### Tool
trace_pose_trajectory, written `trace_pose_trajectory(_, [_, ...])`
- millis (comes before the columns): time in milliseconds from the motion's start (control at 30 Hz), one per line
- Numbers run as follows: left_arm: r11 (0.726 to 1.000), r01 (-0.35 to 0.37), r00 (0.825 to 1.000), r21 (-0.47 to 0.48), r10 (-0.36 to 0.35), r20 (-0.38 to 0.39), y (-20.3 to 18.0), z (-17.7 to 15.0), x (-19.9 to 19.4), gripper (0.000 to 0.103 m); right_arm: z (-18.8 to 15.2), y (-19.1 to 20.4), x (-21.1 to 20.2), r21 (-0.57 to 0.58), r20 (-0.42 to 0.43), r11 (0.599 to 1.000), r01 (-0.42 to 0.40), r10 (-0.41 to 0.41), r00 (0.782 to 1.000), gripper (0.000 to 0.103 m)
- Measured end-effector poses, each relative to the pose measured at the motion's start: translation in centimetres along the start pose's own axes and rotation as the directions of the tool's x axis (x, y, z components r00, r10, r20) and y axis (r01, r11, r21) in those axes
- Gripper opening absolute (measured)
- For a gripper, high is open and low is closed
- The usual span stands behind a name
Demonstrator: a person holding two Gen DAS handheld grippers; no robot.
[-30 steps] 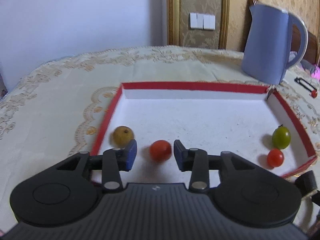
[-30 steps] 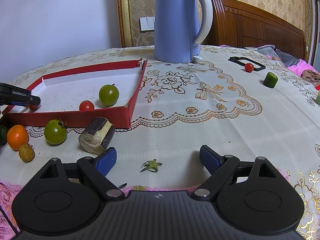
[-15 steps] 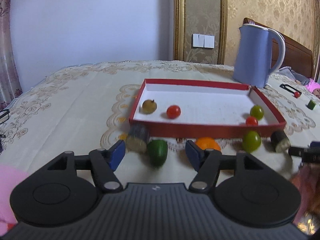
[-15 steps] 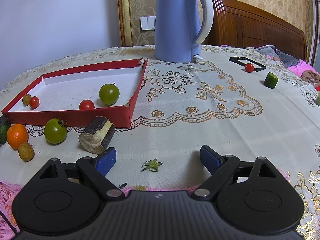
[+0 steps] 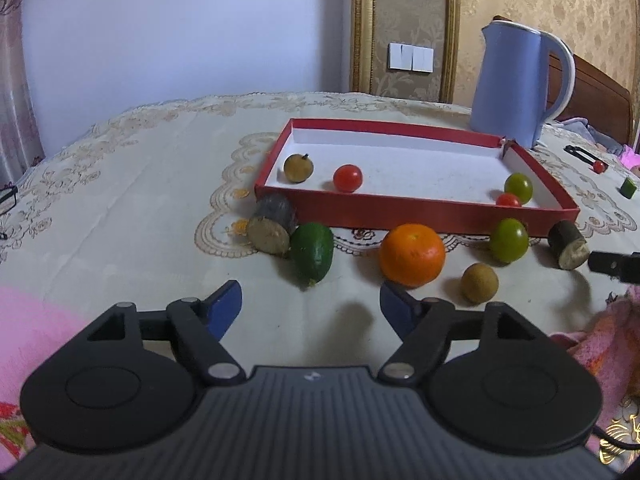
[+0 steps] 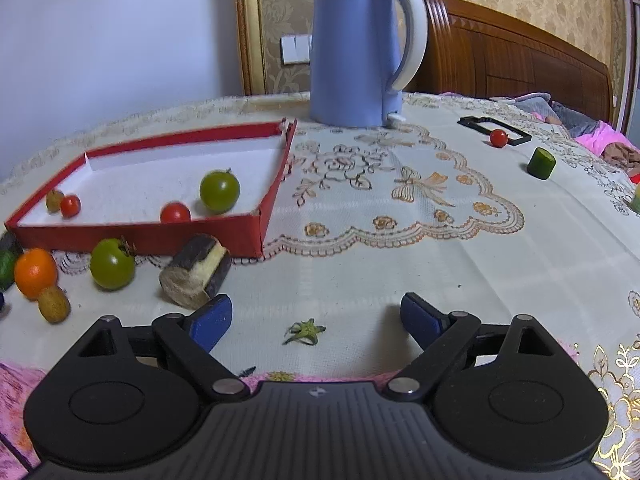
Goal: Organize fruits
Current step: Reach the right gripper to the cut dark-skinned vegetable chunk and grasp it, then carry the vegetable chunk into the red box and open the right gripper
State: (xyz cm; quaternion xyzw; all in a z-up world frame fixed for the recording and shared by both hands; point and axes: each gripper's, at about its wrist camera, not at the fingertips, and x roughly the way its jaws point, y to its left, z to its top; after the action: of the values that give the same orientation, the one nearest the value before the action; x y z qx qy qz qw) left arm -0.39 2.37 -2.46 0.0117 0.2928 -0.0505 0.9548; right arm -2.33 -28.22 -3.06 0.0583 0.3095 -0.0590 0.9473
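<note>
A red tray with a white floor holds a brownish fruit, two red tomatoes and a green tomato. In front of it on the cloth lie a green cucumber piece, an orange, a green tomato and a small brown fruit. My left gripper hovers near the table edge, its jaws opening with nothing between them. In the right wrist view, my right gripper stands open and empty over a green stem, with the tray to its left.
Two cut sugarcane stubs lie by the tray's front corners. A blue kettle stands behind the tray. Further right are a red tomato on a black frame and a green cucumber chunk. Pink cloth borders the near edge.
My left gripper has let go of the red tomato in the tray, pulled back out to the near table edge and spread its jaws wider. The right gripper has stayed still.
</note>
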Motion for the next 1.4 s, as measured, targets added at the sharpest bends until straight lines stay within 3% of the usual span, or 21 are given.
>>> trace_pose_trajectory(167, [1.0, -0.002, 1.0, -0.019, 0.002, -0.022, 0.4, -0.4, 0.8, 0.077, 0.5, 0.6, -1.1, 0.024, 0.011, 0.992, -0.121, 0.12, 0.993, 0.092])
trace_pose_trajectory(400, [1.0, 0.007, 1.0, -0.025, -0.008, -0.023, 0.6, -0.6, 1.0, 0.091, 1.1, 4.1, -0.1, -0.084, 0.013, 0.991, -0.104, 0.105, 0.994, 0.091])
trace_pose_trajectory(467, [1.0, -0.003, 1.0, -0.016, 0.003, -0.029, 0.4, -0.5, 1.1, 0.093, 1.4, 4.6, 0.5, -0.088, -0.001, 0.991, -0.096, 0.097, 0.995, 0.08])
trace_pose_trajectory(533, [1.0, -0.007, 0.999, -0.017, 0.007, -0.033, 0.4, -0.5, 1.2, 0.096, 1.6, 4.9, 1.3, -0.086, -0.035, 0.99, -0.111, 0.108, 0.994, 0.063])
trace_pose_trajectory(567, [1.0, -0.003, 0.999, -0.021, 0.002, -0.034, 0.5, -0.5, 1.3, 0.096, 1.5, 4.9, 1.8, -0.081, -0.058, 0.99, -0.119, 0.114, 0.992, 0.062])
trace_pose_trajectory(600, [1.0, 0.002, 0.999, -0.024, -0.003, -0.033, 0.6, -0.5, 1.3, 0.097, 1.4, 5.0, 1.7, -0.089, -0.046, 0.99, -0.11, 0.106, 0.993, 0.06])
trace_pose_trajectory(700, [1.0, 0.006, 0.999, -0.021, -0.007, -0.036, 0.6, -0.6, 1.3, 0.099, 1.2, 5.3, 1.5, -0.102, -0.04, 0.986, -0.135, 0.132, 0.991, 0.039])
trace_pose_trajectory(933, [1.0, 0.017, 0.999, -0.02, -0.018, -0.044, 0.6, -0.5, 1.4, 0.103, 0.7, 5.9, 0.5, -0.15, -0.017, 0.982, -0.117, 0.116, 0.993, 0.039])
trace_pose_trajectory(1033, [1.0, 0.016, 0.999, -0.018, -0.017, -0.044, 0.6, -0.5, 1.4, 0.103, 1.0, 6.1, -0.7, -0.177, 0.03, 0.98, -0.096, 0.103, 0.994, 0.039])
trace_pose_trajectory(1200, [1.0, 0.018, 0.999, -0.021, -0.018, -0.043, 0.6, -0.5, 1.4, 0.103, 3.6, 6.5, -2.3, -0.204, 0.125, 0.975, -0.087, 0.114, 0.986, 0.039])
trace_pose_trajectory(1400, [1.0, 0.015, 0.999, -0.016, -0.016, -0.044, 0.6, -0.5, 1.4, 0.103, 7.4, 8.8, 0.3, -0.242, 0.142, 0.964, -0.107, 0.144, 0.979, 0.039])
